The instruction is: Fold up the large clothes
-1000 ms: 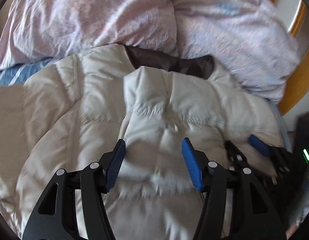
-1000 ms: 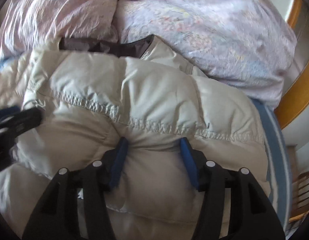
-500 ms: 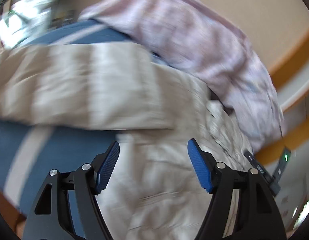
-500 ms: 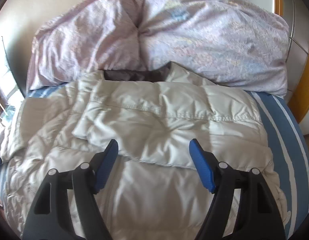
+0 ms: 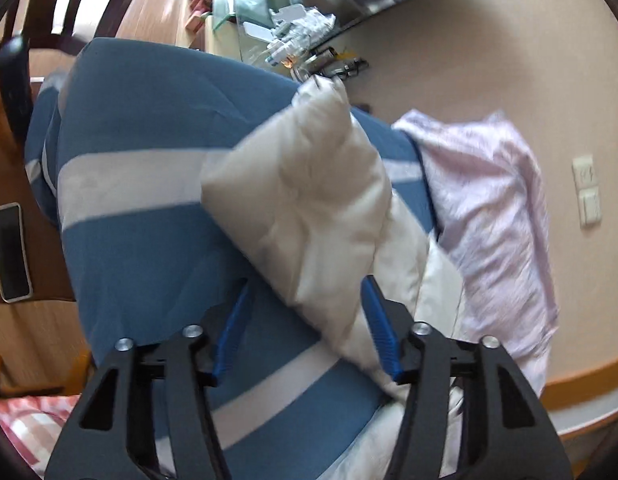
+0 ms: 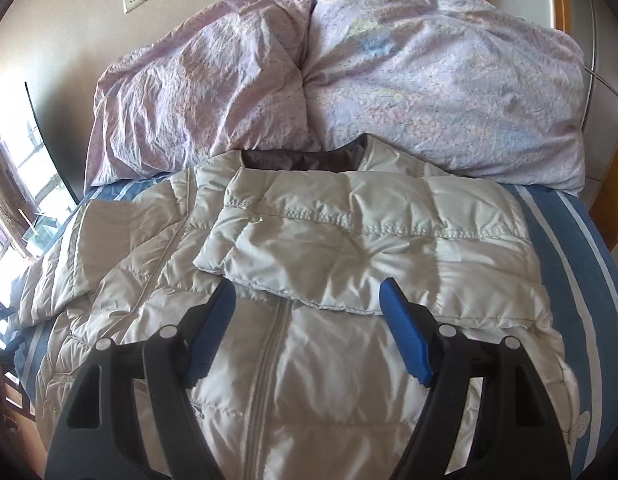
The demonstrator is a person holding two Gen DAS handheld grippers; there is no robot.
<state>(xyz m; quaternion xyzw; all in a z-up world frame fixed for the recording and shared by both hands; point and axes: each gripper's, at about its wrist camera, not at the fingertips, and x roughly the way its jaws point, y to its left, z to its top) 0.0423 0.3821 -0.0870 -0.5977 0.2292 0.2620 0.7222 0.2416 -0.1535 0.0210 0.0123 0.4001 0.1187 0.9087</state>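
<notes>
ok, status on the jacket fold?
Left gripper jaws closing, sleeve between them, no grip yet. Right gripper open, hovering over jacket. Other sleeve folded across chest. Nothing in the way.

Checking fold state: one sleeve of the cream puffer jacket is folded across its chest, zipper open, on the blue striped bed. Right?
The zipper is closed, as the right wrist view shows. One sleeve does lie across the cream puffer jacket on the blue striped bed.

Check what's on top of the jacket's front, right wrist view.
One sleeve lies folded across the cream puffer jacket, covering the chest and upper zipper. The lower zipper shows below it. Whatever lies beneath the jacket is hidden.
</notes>
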